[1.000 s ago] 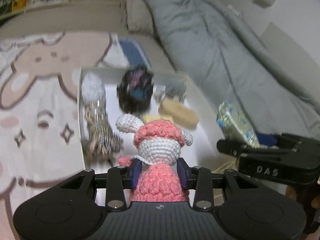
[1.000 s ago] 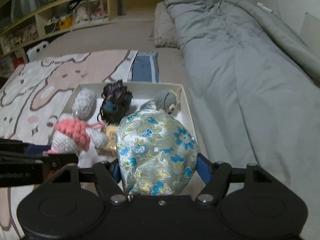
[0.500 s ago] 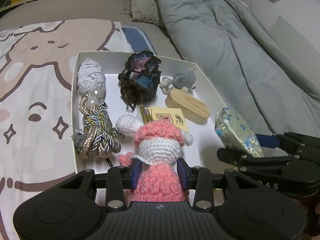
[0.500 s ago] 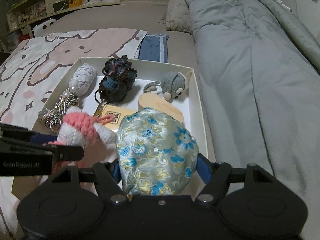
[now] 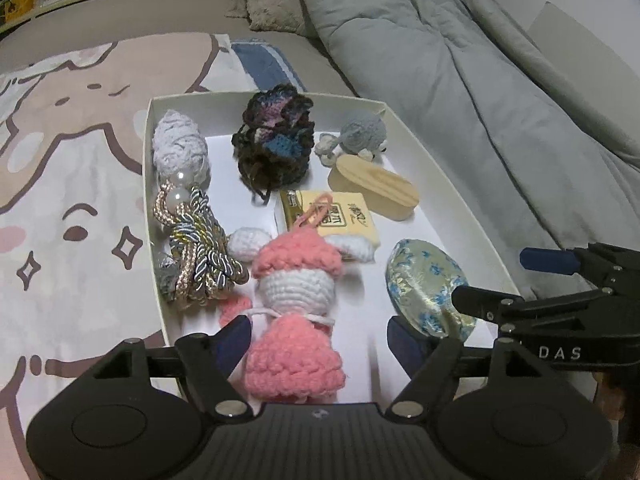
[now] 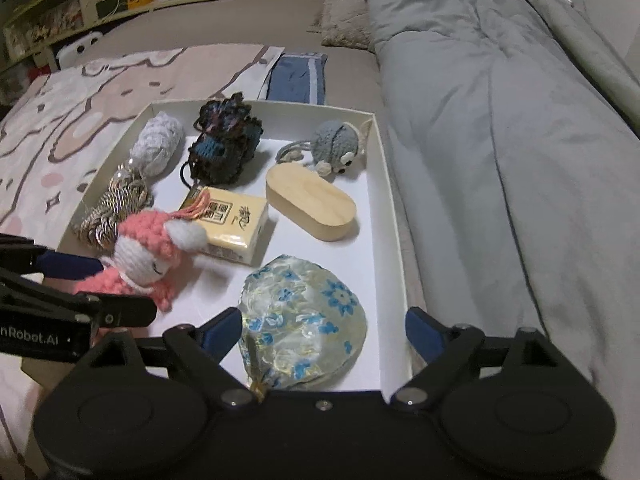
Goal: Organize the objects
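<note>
From my left wrist camera, my left gripper [image 5: 318,338] stands with its blue-padded fingers [image 5: 232,340] spread wide; the pink crochet doll [image 5: 298,300] sits between them in the near part of the white box [image 5: 448,188], and I cannot tell whether the left pad touches its skirt. Just right of the doll lies the blue-flowered brocade pouch [image 5: 424,288], with my right gripper's [image 5: 486,280] fingers either side of it. Farther back in the box I see a braided cord bundle [image 5: 196,252] along the left wall, a pale knitted piece [image 5: 180,144] above it, a dark crochet bundle [image 5: 276,140], a grey crochet mouse [image 5: 362,134], an oval wooden block [image 5: 374,186] and a yellow card packet [image 5: 340,220]. From my right wrist camera, my right gripper [image 6: 324,330] is likewise parted, its pads clear of the brocade pouch [image 6: 304,320], which rests flat on the floor of the white box [image 6: 388,184] near the front right corner. The pink crochet doll [image 6: 148,256] lies to its left, beside my left gripper [image 6: 126,284], leaning against the yellow card packet [image 6: 232,220]. A grey duvet [image 6: 500,120] lies to the right of the box.
</note>
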A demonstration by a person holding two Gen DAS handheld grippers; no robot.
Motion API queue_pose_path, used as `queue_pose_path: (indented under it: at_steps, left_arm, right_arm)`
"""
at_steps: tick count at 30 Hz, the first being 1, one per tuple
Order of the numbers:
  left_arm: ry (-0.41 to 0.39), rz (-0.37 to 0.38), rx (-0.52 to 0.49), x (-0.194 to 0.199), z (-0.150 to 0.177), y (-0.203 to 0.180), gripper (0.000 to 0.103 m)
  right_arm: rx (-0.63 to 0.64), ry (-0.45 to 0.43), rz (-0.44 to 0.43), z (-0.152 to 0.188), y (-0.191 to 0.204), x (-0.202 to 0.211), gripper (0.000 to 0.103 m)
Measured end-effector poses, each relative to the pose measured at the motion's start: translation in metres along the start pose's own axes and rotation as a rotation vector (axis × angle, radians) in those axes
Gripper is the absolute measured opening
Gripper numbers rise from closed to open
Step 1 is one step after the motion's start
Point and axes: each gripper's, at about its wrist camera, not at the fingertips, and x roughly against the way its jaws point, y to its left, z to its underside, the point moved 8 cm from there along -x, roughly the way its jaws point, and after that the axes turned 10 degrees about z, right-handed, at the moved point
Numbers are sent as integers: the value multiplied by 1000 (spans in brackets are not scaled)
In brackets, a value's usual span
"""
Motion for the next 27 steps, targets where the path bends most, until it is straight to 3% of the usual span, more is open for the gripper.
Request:
queue_pose_path:
  at_steps: [13,21,27]
  left_arm:
    - [-37,-24,-18,34,-3,-5,78]
    - [-105,-62,-45,75,-9,-8,98]
    - [-160,-100,-73,109,-13,-10,103]
  right_arm:
    - [-68,-29,-1,-4,0,29,89]
    - [-117,-84,1,-9,5,64,92]
    - [-138,-126,8,-12,9,93,98]
